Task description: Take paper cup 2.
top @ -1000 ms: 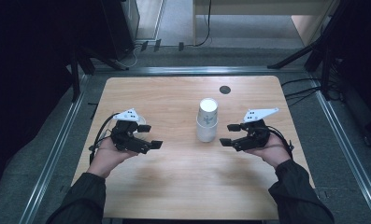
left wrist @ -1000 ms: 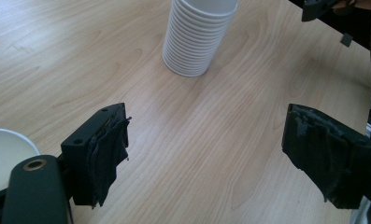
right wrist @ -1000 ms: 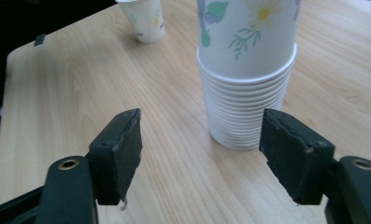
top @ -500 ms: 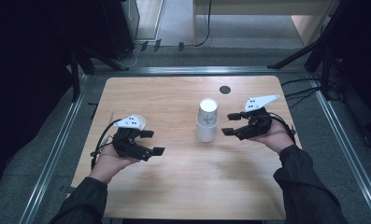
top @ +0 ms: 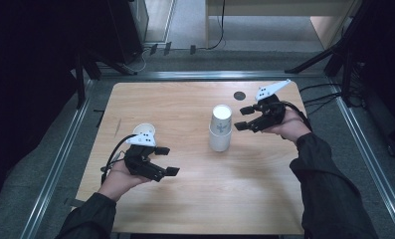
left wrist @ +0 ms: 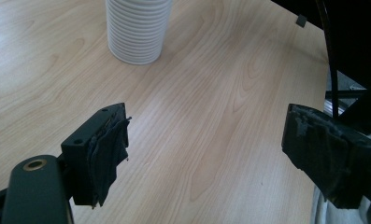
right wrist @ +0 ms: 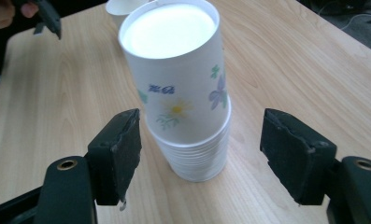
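Standing upside down near the middle of the counter (top: 195,199) is the stack of paper cups (top: 220,130), and every place below is told from this stack. Its top cup (right wrist: 178,70) carries printed flowers, and the ribbed rims of the other cups show under it.

The right tongs (top: 245,117) hang just beside the stack, on its right side in the high view, at the height of the top cup. Their jaws have just been opening and they stand wide apart. In the right gripper view the stack rises ahead of the gap between the two black jaws, and neither pad touches it, so the right tongs are released and hold nothing.

The left tongs (top: 167,160) are well apart from the stack, to its left and nearer to the person. Their jaws are also spread, with only bare wood between them in the left gripper view, where the foot of the stack (left wrist: 139,30) stands farther off. They are released and grasp nothing.

A single paper cup (top: 144,131) stands upright, mouth up, to the left of the stack, close behind the left tongs. A small dark round spot (top: 239,95) lies on the counter behind the stack, toward the far edge.
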`<state>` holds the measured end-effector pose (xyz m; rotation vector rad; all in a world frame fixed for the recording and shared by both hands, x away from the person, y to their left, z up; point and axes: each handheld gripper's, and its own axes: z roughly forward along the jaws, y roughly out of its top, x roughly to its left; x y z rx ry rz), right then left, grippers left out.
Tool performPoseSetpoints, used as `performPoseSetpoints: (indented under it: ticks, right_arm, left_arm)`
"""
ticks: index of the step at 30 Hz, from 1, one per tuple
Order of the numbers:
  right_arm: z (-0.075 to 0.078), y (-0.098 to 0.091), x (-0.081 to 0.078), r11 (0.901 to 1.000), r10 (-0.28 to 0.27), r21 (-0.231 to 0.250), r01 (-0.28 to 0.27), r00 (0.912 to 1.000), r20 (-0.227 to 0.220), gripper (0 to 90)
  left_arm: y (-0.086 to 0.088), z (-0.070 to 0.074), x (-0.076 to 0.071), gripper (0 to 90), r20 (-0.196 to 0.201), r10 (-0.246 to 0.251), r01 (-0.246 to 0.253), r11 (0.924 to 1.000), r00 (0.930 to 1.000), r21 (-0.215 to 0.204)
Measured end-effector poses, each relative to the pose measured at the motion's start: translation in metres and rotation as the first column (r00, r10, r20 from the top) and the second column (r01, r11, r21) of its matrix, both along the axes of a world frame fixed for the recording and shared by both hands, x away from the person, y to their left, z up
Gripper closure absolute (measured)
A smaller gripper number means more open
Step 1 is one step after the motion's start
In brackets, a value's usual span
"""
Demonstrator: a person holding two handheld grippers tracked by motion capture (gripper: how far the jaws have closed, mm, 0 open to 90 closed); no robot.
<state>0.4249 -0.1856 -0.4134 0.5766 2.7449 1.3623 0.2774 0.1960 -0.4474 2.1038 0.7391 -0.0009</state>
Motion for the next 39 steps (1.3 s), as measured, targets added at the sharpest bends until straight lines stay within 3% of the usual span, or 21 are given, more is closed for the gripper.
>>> performPoseSetpoints:
  ticks: [3,5,11,21,26,33,35,36,38,39]
  right_arm:
    - [0.001,0.003,0.002,1.0,0.0,-0.004,0.0,0.9998,0.02,29.4]
    - [0.004,0.008,0.004,0.9996,0.024,0.016,-0.025,0.9993,0.028,29.3]
    - [0.009,0.02,0.005,0.9979,0.064,0.003,-0.064,0.997,0.043,28.5]
    - [0.012,0.04,0.007,0.9945,0.098,-0.041,-0.096,0.9944,0.041,28.2]
    - [0.016,0.051,0.01,0.9895,0.118,-0.088,-0.115,0.9925,0.03,28.3]
    - [0.024,0.067,0.014,0.9754,0.143,-0.17,-0.14,0.9897,0.005,29.5]
    - [0.026,0.071,0.016,0.9681,0.152,-0.201,-0.15,0.9883,-0.003,29.5]
    - [0.028,0.076,0.017,0.9587,0.156,-0.239,-0.154,0.9877,-0.013,29.3]
    - [0.029,0.078,0.017,0.9547,0.157,-0.253,-0.156,0.9875,-0.016,29.2]
    - [0.03,0.081,0.018,0.9458,0.164,-0.28,-0.164,0.9862,-0.023,29.0]
  left_arm:
    - [-0.001,-0.002,-0.001,15.3,0.0,-0.005,0.005,1.0,1.0,0.008]
    - [-0.001,-0.002,-0.001,15.3,0.0,-0.011,0.011,0.9999,0.9999,0.012]
    - [0.0,-0.005,0.0,15.7,-0.007,-0.01,0.011,0.9995,0.9999,0.031]
    - [-0.001,-0.007,0.001,15.7,-0.006,-0.019,0.02,0.9991,0.9998,0.037]
    - [-0.002,-0.007,0.001,15.7,-0.005,-0.022,0.022,0.9989,0.9998,0.041]
    - [-0.001,-0.008,0.001,15.7,-0.008,-0.022,0.022,0.9988,0.9997,0.042]
    - [-0.001,-0.008,0.001,15.7,-0.008,-0.022,0.022,0.9988,0.9997,0.043]
    - [-0.001,-0.008,0.001,15.7,-0.01,-0.021,0.022,0.9989,0.9997,0.042]
    - [-0.001,-0.008,0.001,15.7,-0.01,-0.021,0.022,0.9989,0.9997,0.043]
    - [-0.001,-0.009,0.001,15.7,-0.011,-0.023,0.023,0.9989,0.9997,0.042]
